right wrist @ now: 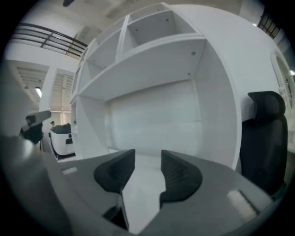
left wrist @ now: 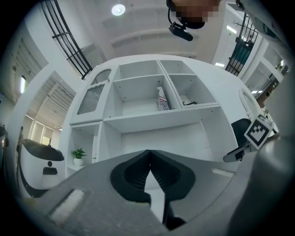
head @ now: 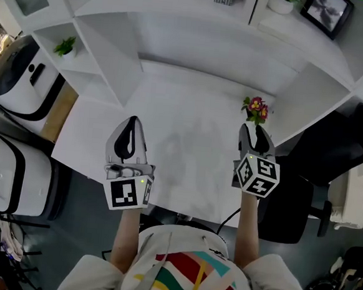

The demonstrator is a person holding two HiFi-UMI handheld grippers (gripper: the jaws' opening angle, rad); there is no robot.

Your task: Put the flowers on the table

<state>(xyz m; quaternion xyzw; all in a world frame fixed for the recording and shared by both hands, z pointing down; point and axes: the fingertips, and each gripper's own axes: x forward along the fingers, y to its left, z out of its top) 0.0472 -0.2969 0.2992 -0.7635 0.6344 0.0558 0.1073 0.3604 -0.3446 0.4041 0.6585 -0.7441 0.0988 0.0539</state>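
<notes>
— What fills the room?
— A white table (head: 190, 111) under white shelving (head: 179, 10), with a black chair (head: 338, 147) at three o'clock.
— And the grippers?
— The left gripper (head: 132, 121) has its jaws closed together on nothing. The right gripper (head: 253, 129) is partly open and empty.
— The flowers (head: 255, 108)?
— On the table at one o'clock, just beyond the right gripper.

A white desk (head: 189, 132) with white shelves (head: 104, 54) stands on grey floor (head: 78, 221), a black office chair (head: 341, 147) at its right.
</notes>
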